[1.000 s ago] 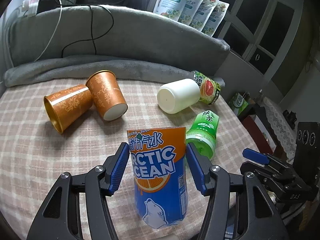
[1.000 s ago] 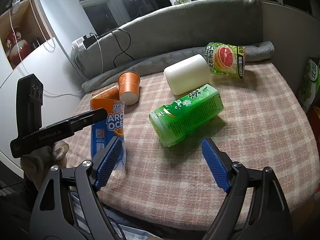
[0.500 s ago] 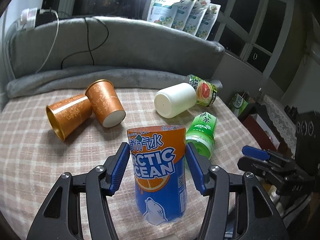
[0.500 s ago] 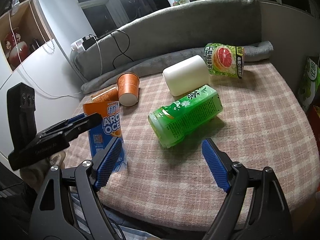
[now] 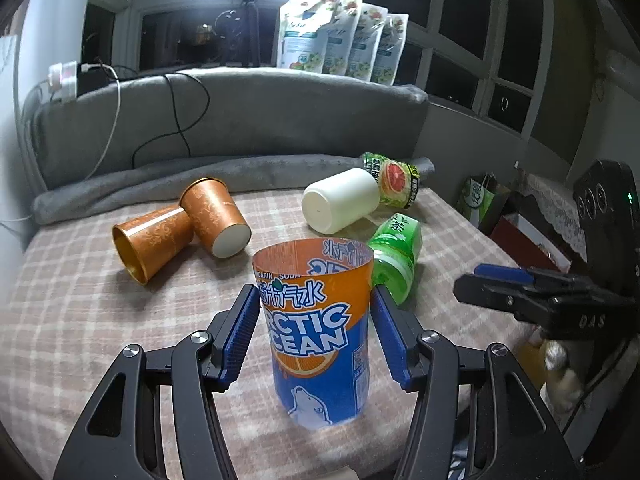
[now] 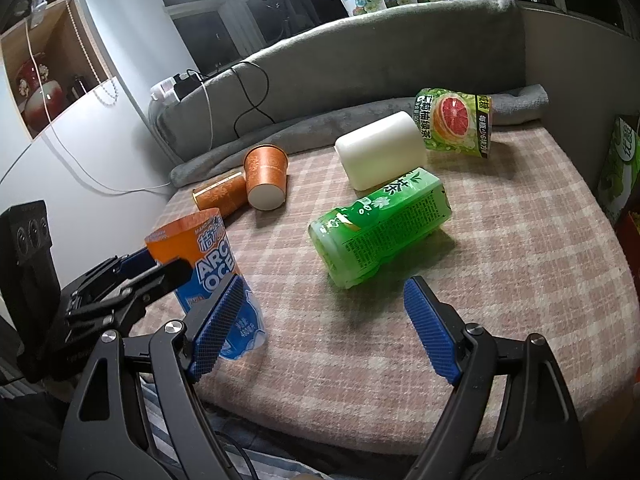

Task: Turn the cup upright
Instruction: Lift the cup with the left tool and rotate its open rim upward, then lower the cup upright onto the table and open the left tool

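Soda cup stood up between the left tool's blue pads

The orange and blue Arctic Ocean cup (image 5: pixel 316 328) stood upright near the front edge of the checked blanket (image 5: pixel 80 320), its open end up. The left tool (image 5: pixel 314 336) had a pad on each side of the cup, maybe just touching it; I could not tell if it squeezed. The right tool (image 6: pixel 320 324) was wide open and held nothing. The green tea cup (image 6: pixel 380 228) lay on its side just beyond it.
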Available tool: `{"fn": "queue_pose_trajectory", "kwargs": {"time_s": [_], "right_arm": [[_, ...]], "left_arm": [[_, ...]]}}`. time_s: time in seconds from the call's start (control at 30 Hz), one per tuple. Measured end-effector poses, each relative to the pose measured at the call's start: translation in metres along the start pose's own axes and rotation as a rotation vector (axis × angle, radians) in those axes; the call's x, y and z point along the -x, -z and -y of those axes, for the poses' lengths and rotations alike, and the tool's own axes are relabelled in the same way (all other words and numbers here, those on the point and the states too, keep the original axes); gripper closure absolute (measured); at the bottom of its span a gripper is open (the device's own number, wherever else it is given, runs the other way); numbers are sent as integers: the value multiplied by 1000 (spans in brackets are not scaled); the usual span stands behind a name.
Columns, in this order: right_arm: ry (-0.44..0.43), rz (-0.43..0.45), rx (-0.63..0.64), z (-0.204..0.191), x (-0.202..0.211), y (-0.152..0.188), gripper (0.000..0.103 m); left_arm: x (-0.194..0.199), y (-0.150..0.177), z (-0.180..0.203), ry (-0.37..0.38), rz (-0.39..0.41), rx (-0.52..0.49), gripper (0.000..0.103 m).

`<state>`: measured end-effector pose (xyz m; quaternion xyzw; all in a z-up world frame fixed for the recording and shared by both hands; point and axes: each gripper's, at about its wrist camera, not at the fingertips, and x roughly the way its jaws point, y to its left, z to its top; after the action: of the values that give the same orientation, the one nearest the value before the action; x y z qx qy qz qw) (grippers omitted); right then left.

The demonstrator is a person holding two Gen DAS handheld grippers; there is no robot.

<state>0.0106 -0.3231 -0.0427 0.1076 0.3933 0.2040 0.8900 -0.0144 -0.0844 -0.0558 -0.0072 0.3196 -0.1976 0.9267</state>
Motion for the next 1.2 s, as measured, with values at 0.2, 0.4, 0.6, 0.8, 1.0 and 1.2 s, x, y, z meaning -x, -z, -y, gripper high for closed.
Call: {"fn": "queue_pose_trajectory", "kwargs": {"time_s": [0.2,0.4,0.6,0.8,1.0,1.2], "right_arm": [[-8,6,14,-8,7,9,18],[-13,16,27,-13,14,16,18],[-16,28,36,-16,23,22,18],[-18,40,47,-19,31,26,18],[-19,43,50,-20,32,27,18],[0,55,71,-25,34,28,18]], "left_arm": [[11,10,8,6,3,-17,47],[18,20,17,-6,13,-46,47],[21,29,21,-20,2,-52,47],[25,32,23,-22,-1,-47,42],[28,34,22,-19,-6,-42,34],[32,39,17,-13,-16,-25,31]]}}
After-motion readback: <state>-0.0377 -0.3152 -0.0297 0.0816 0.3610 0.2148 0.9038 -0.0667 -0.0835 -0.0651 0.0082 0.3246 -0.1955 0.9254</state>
